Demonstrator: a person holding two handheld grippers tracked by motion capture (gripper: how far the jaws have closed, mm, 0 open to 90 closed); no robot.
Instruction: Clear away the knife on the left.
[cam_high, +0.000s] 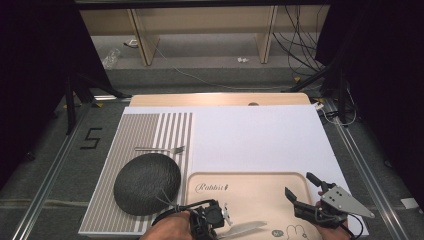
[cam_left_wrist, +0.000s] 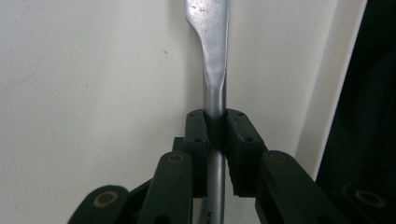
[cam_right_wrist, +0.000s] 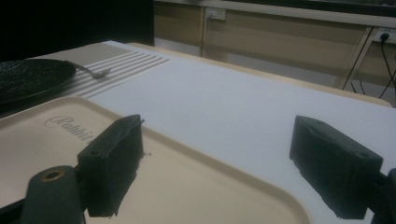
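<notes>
My left gripper (cam_high: 223, 216) (cam_left_wrist: 215, 127) is at the near edge of the beige tray (cam_high: 260, 192), shut on the handle of a silver table knife (cam_high: 246, 228) (cam_left_wrist: 212, 70). The blade points right, low over the tray floor (cam_left_wrist: 93, 93); I cannot tell whether it touches. My right gripper (cam_high: 301, 185) (cam_right_wrist: 219, 144) hovers over the tray's right end (cam_right_wrist: 196, 186), open with nothing between its jaws. A person's hands hold both grippers at the bottom edge of the high view.
A round black plate (cam_high: 147, 183) (cam_right_wrist: 28, 79) lies on a striped placemat (cam_high: 150, 125) left of the tray. A fork (cam_high: 161, 149) (cam_right_wrist: 95, 72) rests just beyond the plate. A white sheet (cam_high: 260, 137) (cam_right_wrist: 224, 93) covers the table behind the tray.
</notes>
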